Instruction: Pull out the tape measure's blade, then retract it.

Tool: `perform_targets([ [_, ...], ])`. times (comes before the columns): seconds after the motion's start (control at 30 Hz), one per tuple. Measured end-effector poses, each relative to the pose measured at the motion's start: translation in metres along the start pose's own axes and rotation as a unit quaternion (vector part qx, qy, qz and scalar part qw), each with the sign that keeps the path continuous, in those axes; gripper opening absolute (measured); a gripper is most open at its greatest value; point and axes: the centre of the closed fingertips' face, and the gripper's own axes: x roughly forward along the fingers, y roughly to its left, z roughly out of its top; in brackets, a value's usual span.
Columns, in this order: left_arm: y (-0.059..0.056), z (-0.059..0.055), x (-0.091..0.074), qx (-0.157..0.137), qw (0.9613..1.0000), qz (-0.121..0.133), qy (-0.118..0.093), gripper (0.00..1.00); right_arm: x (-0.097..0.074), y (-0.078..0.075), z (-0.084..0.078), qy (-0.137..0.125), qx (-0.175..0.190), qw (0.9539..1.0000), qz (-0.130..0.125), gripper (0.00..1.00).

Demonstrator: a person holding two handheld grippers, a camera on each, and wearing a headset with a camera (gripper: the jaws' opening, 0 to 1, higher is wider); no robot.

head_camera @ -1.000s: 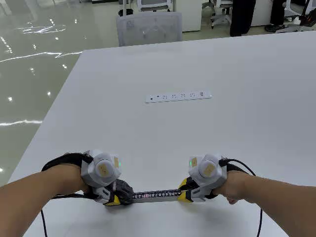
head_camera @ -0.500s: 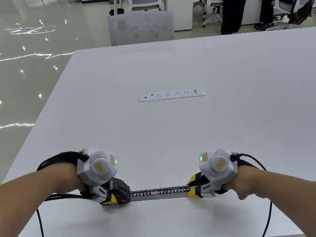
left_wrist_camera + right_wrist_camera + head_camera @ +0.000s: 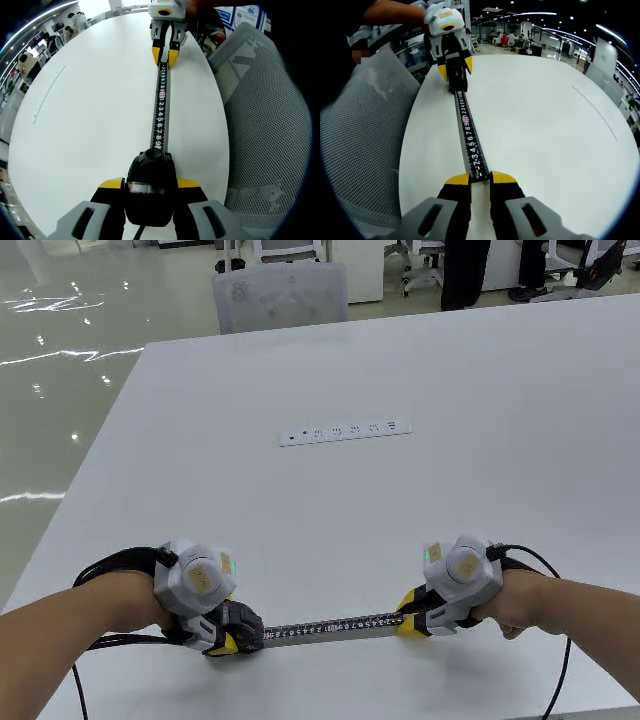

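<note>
left hand-held gripper (image 3: 232, 633): closed on the tape measure case (image 3: 243, 626); yellow jaw tips sit on either side of the black case, seen in the left gripper view (image 3: 150, 182)
right hand-held gripper (image 3: 410, 625): closed on the free end of the blade (image 3: 330, 627); in the right gripper view the blade end lies between the two yellow tips (image 3: 475, 179)
tape measure position: near edge of the worktop (image 3: 300, 500), at the left of the head view, held in the left jaws
blade: pulled out, stretched straight between the two hand-held grippers, roughly parallel to the near edge; black with white numerals and a red mark partway along
blade height: low over the worktop; contact with the surface cannot be told
gripper spacing: well apart, jaws pointed at each other; each is seen at the far end of the blade in the other's view
hands: one on each hand-held gripper, forearms entering from the bottom corners of the head view
cables (image 3: 112, 563): black, looped at both wrists
power strip (image 3: 345, 430): white, flat on the worktop, well beyond the blade, towards the middle
mesh chair (image 3: 265, 125): grey, just beside the near edge of the worktop, seen in both gripper views
far chair (image 3: 280, 295): grey back, at the far edge of the worktop
floor (image 3: 60, 360): glossy, left of the worktop
</note>
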Motion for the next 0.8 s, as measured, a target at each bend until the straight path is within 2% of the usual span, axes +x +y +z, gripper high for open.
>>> perform_targets([
  [0.2,0.0,0.0,0.0,-0.001,1.0,0.0,0.0,0.33,-0.008,-0.003,-0.008,0.003,0.008,1.0,-0.002,0.11],
  [0.8,0.001,0.0,0.0,-0.006,1.0,0.003,-0.005,0.33,-0.019,-0.006,-0.023,0.013,0.014,0.9998,-0.008,0.11],
])
